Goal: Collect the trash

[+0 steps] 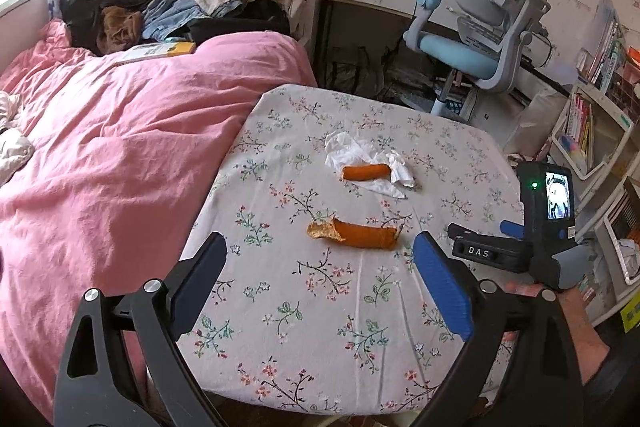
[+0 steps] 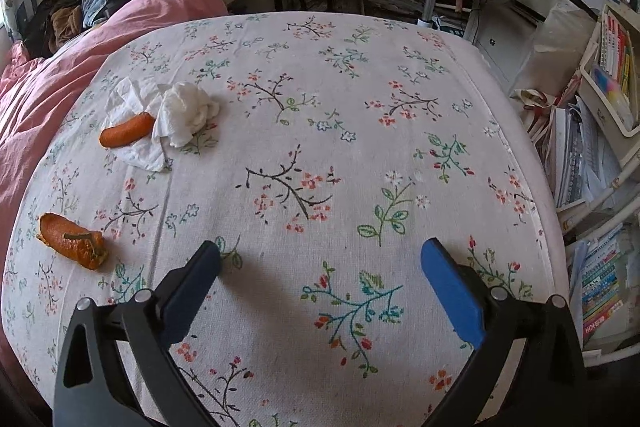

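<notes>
Pre-grasp stage, nothing collected: left gripper (image 1: 320, 275) and right gripper (image 2: 320, 279) both released and empty above floral-clothed bench (image 2: 360, 107); near orange peel (image 1: 356, 233) centre-left, far peel (image 1: 366, 172) on crumpled tissue (image 1: 360, 155); next, judged: descend and straddle near peel.

A crumpled white tissue (image 1: 370, 163) lies on the floral-clothed counter (image 1: 320, 327), partly spread flat and partly bunched into a wad. An orange, sausage-shaped piece (image 1: 365, 172) rests across it, touching the wad. Nearer, apart from both, lies a curled orange peel (image 1: 356, 233) (pale pith showing at one torn end), flat on the cloth.
</notes>
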Tool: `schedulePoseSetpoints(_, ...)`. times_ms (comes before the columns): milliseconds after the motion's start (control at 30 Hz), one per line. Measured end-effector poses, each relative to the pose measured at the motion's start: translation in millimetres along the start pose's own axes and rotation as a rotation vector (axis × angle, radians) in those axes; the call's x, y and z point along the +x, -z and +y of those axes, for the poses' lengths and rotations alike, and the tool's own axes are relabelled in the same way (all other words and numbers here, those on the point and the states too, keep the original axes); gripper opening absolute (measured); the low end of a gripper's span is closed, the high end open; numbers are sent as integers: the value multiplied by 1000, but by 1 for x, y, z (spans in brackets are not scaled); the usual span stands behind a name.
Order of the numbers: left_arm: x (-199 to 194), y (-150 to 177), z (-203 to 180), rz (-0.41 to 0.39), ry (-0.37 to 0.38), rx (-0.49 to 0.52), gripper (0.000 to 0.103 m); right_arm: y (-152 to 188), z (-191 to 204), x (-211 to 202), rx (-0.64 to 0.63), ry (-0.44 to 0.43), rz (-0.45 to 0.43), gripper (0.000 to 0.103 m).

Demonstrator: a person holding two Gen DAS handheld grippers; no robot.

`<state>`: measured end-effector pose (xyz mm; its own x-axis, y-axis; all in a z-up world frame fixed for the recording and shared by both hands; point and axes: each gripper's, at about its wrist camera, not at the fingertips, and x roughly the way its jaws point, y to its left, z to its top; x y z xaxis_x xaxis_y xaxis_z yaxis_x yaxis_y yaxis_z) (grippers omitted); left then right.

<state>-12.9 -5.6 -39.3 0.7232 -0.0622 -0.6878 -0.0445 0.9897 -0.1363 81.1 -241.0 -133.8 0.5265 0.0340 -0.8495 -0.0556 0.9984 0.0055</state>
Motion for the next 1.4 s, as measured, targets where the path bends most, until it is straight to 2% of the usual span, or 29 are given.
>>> schedulePoseSetpoints(1400, 21, 11, -13, 86, 2, 48, 92, 2, -1, -1, 1, -3, -3, 97)
